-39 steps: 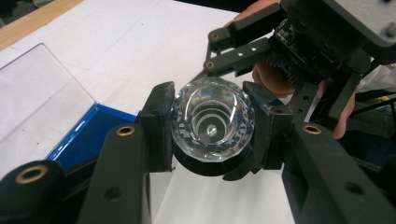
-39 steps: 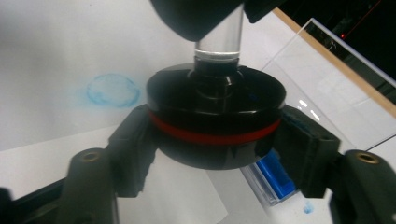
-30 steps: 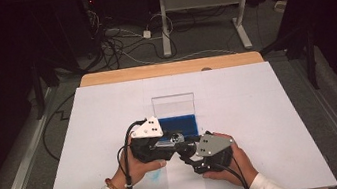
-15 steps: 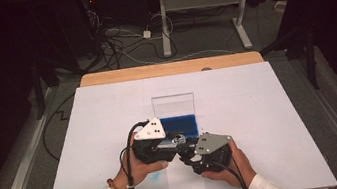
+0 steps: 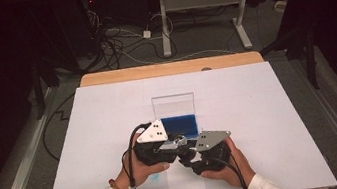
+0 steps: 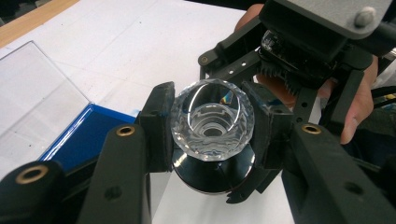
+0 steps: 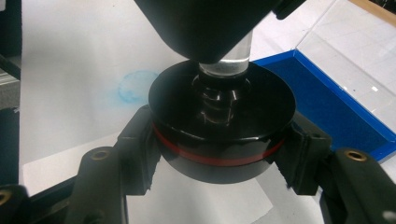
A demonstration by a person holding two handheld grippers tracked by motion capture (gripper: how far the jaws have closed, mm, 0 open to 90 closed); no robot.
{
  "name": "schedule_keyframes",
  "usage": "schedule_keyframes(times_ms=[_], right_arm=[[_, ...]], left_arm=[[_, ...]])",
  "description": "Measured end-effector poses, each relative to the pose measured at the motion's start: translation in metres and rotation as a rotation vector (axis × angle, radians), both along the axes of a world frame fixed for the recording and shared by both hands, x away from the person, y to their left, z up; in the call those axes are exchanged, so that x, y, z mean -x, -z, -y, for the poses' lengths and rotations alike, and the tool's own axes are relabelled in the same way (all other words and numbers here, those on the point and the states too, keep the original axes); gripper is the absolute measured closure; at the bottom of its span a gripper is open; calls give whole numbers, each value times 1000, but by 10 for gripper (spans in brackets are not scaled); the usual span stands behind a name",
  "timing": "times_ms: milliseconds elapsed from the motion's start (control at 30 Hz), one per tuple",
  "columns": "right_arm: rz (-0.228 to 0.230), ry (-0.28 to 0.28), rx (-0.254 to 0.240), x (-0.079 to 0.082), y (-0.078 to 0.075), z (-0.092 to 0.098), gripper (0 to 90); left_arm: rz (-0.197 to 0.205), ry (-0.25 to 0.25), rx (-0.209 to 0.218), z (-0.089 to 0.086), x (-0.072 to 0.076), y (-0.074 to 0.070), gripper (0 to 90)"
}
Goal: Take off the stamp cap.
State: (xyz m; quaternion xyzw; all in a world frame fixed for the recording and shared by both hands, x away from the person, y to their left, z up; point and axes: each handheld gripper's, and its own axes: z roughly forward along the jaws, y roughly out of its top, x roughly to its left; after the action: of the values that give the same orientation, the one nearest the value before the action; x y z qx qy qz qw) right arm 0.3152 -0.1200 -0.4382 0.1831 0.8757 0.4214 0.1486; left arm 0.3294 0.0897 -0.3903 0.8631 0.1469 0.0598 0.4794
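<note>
Holding: I had the faceted crystal knob (image 6: 212,122) clamped between the jaws of the left gripper (image 6: 212,126), above the table and near its front edge.
Right side: the right gripper (image 7: 219,135) was closed around the black disc base (image 7: 222,105), its red band (image 7: 219,156) showing just above the jaw pads.
Joint: in the right gripper view the clear stem (image 7: 223,63) met the middle of the disc; I could not tell whether it was seated or only touching.
Change: over the last second the two grippers drew closer together in the high view, left gripper (image 5: 164,145) and right gripper (image 5: 200,153) now nearly touching, and both sat a little lower toward me.
Meaning: I judged that the knob and base were being joined or twisted against each other, with the work at its fine stage.
Case: the open blue-lined case (image 5: 179,123) with its upright clear lid (image 5: 173,105) lay just beyond the grippers, with neither part inside it.
Table: a faint blue smudge (image 7: 135,86) marked the white table sheet (image 5: 270,109) beside the base.
Risk: I thought that a slip of either grip could drop the crystal.
</note>
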Motion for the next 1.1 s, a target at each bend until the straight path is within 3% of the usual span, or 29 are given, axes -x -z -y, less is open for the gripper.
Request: schedule_keyframes(times_ms=[100,133,167,200,233,267,367,533,800,1100], right_arm=[[-31,7,-11,-3,1,2,393],[-79,69,-33,-13,6,13,393],[-74,92,-40,-16,8,19,392],[-74,92,-40,-16,8,19,392],[-54,95,-19,-17,6,22,392],[-35,88,0,-15,1,24,392],[-40,86,-6,-15,-1,25,391],[-13,76,63,-12,0,28,390],[22,112,62,-10,-8,46,389],[32,140,44,-10,-10,57,389]], left_arm=[[42,2,-10,-2,3,-2,548],[23,2,43,-9,4,-9,549],[23,2,43,-9,4,-9,548],[48,-13,16,-10,5,-12,548],[58,-20,17,-11,6,-12,548],[43,-18,31,-13,5,-11,548],[33,-32,17,-14,2,-9,548],[39,-37,-6,-16,1,-9,548],[49,-66,-29,-26,-2,-9,547],[60,-88,-51,-31,-5,-9,547]])
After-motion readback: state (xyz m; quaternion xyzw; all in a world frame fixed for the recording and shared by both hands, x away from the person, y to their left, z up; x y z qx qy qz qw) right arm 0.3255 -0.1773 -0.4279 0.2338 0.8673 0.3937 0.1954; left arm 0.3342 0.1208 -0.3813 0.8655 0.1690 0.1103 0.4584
